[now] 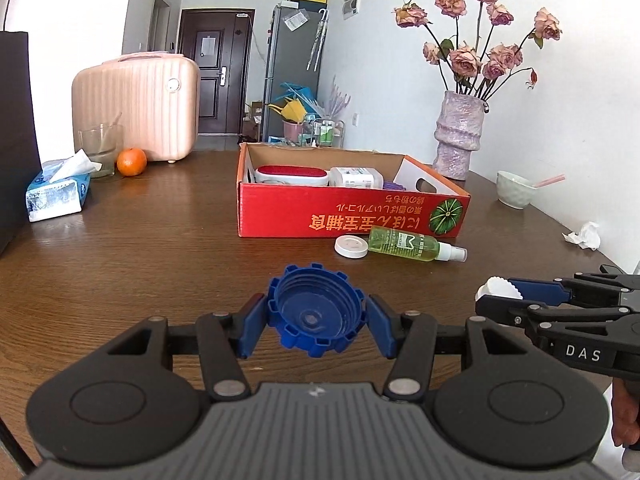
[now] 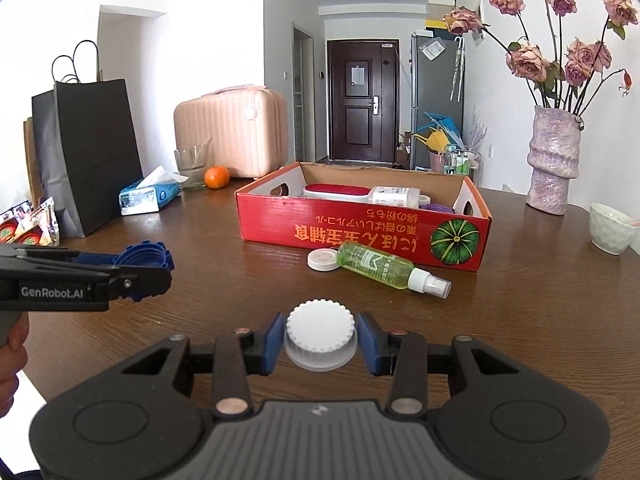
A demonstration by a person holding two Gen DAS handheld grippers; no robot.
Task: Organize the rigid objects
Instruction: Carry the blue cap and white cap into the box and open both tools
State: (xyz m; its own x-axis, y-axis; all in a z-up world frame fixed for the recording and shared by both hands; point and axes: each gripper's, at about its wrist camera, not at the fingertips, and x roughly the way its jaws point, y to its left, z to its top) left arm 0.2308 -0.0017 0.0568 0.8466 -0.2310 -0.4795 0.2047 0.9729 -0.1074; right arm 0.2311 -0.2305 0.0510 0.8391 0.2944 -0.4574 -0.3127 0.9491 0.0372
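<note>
My left gripper (image 1: pixel 316 314) is shut on a blue ribbed cap (image 1: pixel 316 308), open side up, above the brown table. It also shows at the left of the right wrist view (image 2: pixel 152 266). My right gripper (image 2: pixel 320 340) is shut on a white ribbed cap (image 2: pixel 320 330); it also shows in the left wrist view (image 1: pixel 500 292). Ahead stands a red cardboard box (image 1: pixel 352 214) holding a red-topped case (image 1: pixel 292 174) and a white bottle (image 1: pixel 356 178). In front of the box lie a green spray bottle (image 1: pixel 408 244) and a small white lid (image 1: pixel 351 246).
A tissue pack (image 1: pixel 58 190), a glass (image 1: pixel 100 148), an orange (image 1: pixel 131 161) and a pink case (image 1: pixel 138 104) stand at the back left. A vase of roses (image 1: pixel 460 136), a white bowl (image 1: pixel 514 190) and crumpled tissue (image 1: pixel 584 235) are at the right. A black paper bag (image 2: pixel 86 152) stands far left.
</note>
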